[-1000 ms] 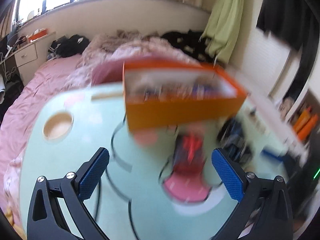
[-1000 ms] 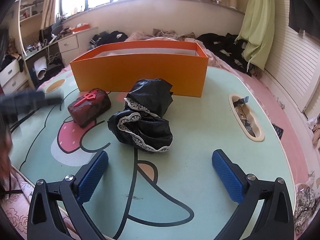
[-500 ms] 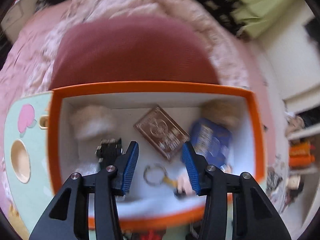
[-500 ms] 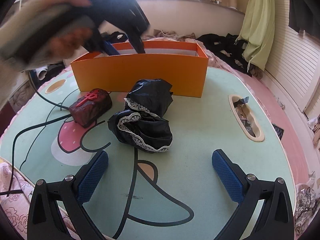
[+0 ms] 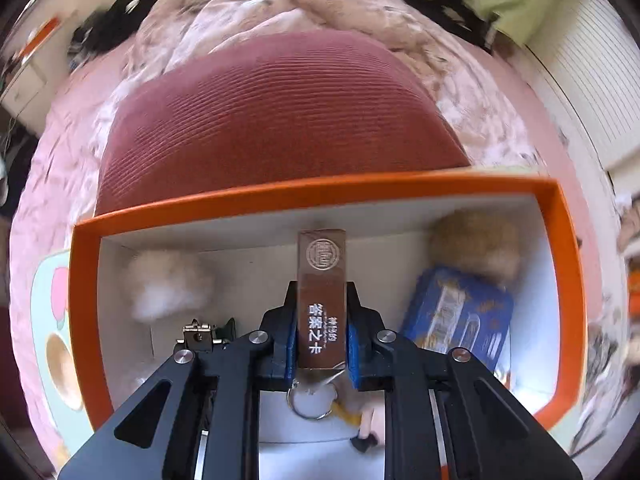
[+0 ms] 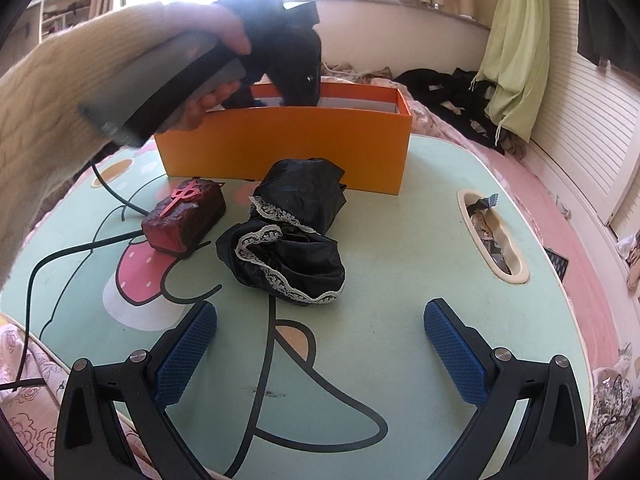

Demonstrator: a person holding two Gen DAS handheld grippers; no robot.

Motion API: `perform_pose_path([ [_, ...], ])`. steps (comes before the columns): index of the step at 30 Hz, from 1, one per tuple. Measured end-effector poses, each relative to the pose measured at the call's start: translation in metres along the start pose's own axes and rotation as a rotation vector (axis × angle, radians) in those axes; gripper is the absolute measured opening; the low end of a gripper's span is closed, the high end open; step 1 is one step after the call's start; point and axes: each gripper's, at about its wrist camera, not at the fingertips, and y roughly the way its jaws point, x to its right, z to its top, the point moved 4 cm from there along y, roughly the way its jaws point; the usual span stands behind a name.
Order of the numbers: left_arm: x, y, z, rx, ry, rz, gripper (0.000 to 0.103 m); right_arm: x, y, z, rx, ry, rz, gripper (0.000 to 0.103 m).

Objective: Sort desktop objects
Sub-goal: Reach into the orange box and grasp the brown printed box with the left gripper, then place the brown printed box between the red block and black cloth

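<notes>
Seen from the left wrist, my left gripper (image 5: 321, 304) points down into the orange box (image 5: 280, 196). Its jaws are closing and the blue pads press both sides of a brown card box (image 5: 322, 264) with gold print, held on edge. The right wrist view shows the left gripper (image 6: 296, 76) dipped into the orange box (image 6: 280, 144), with a hand and a cream sleeve on it. My right gripper (image 6: 320, 344) hangs open over the front of the table, with nothing between its fingers. Ahead of it lie a black lace cloth (image 6: 292, 232) and a dark red block (image 6: 184, 216).
Inside the box are a blue tin (image 5: 460, 320), a white fluffy ball (image 5: 168, 284), a tan fluffy ball (image 5: 476, 244), a key ring (image 5: 312, 404) and a metal clip (image 5: 198, 334). A black cable (image 6: 60, 252) crosses the mint table. A slot (image 6: 492, 236) holds wrappers.
My left gripper swung from over the table to above the orange box, tipped downward and shut on the brown card box, which now stands on edge. The right gripper kept still.
</notes>
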Motion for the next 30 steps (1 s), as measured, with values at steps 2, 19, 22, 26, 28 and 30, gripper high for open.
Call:
perform_pose_path([
  [2,-0.008,-0.010,-0.001,0.043,-0.004,-0.062,0.020,0.000,0.000,0.000,-0.001,0.001,-0.001,0.103],
  [19,0.000,-0.075,-0.124,0.186,0.140,-0.336,0.039,0.001,0.001,0.002,-0.002,0.006,-0.006,0.103],
  [22,-0.006,-0.095,-0.129,0.290,0.105,-0.360,0.067,0.001,0.001,0.002,-0.002,0.007,-0.007,0.103],
  [26,-0.034,-0.108,-0.154,0.352,0.089,-0.256,0.079,0.001,0.001,0.002,-0.002,0.008,-0.008,0.103],
  [28,-0.043,-0.095,-0.172,0.316,0.110,-0.173,0.079,0.002,0.001,0.001,-0.003,0.009,-0.010,0.103],
  [30,-0.050,-0.078,-0.191,0.275,0.110,-0.134,0.079,0.001,0.001,0.002,-0.003,0.009,-0.011,0.103],
])
